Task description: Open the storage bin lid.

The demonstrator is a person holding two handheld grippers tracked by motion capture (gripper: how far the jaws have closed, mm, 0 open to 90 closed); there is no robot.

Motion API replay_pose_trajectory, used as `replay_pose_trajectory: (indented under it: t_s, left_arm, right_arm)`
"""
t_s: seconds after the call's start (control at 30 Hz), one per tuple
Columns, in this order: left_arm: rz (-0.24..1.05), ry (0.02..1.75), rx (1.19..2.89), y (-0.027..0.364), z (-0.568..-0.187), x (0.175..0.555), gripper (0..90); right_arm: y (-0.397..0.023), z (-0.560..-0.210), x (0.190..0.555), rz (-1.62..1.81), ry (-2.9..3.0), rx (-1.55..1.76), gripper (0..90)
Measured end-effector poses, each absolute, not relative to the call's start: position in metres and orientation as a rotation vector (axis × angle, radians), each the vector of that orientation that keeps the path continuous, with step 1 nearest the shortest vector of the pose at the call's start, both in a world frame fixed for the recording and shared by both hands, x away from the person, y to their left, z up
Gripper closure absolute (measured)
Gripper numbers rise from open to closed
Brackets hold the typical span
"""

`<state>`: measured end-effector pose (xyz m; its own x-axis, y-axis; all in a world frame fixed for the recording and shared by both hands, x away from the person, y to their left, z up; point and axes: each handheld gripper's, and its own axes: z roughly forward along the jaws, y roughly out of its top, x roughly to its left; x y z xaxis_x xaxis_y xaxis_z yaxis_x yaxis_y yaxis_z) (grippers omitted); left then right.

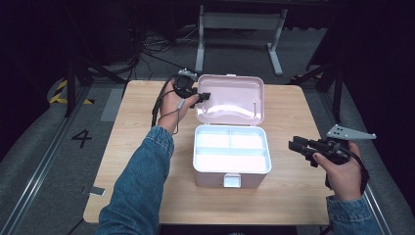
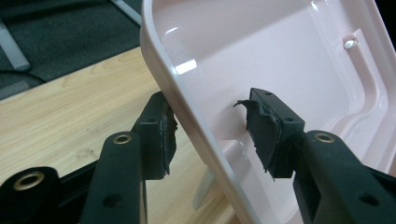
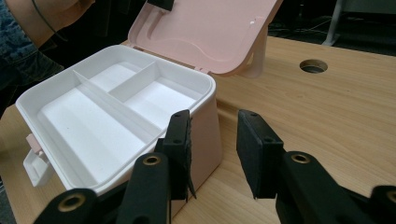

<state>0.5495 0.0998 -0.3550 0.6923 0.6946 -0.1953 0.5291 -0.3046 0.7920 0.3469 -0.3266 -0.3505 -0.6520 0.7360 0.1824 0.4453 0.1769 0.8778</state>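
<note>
A pink box (image 1: 215,177) stands in the middle of the wooden table (image 1: 142,117) with its lid (image 1: 235,98) raised toward the far side. Inside is a white tray (image 1: 230,155) with three compartments, all bare. My left gripper (image 1: 201,96) is at the lid's left edge and stands open. In the left gripper view its jaws straddle the lid's rim (image 2: 187,107), one pad outside and one inside. My right gripper (image 1: 295,145) is open just right of the box. In the right gripper view its left pad (image 3: 180,140) is close to the box's pink wall (image 3: 205,135).
A white latch (image 1: 232,180) hangs on the box's front. The table has a round hole (image 3: 313,66) past the lid. Bare wood lies left and right of the box. A white desk frame (image 1: 240,22) and cables stand on the floor beyond.
</note>
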Motion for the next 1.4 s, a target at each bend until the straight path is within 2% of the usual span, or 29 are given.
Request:
replay_pose_trajectory:
  t_s: [0.8, 1.1, 1.4]
  left_arm:
    - [0.088, 1.082, 2.017, 0.104, -0.389, 0.553, 47.1]
    - [0.125, 1.101, 2.020, 0.109, -0.389, 0.551, 46.9]
    - [0.203, 1.062, 1.985, 0.119, -0.365, 0.536, 45.9]
  right_arm:
    - [-0.331, -0.349, 0.346, 1.496, 2.162, 1.133, 65.1]
    - [-0.331, -0.349, 0.346, 1.489, 2.167, 1.128, 64.7]
    - [-0.329, -0.350, 0.347, 1.480, 2.171, 1.134, 63.8]
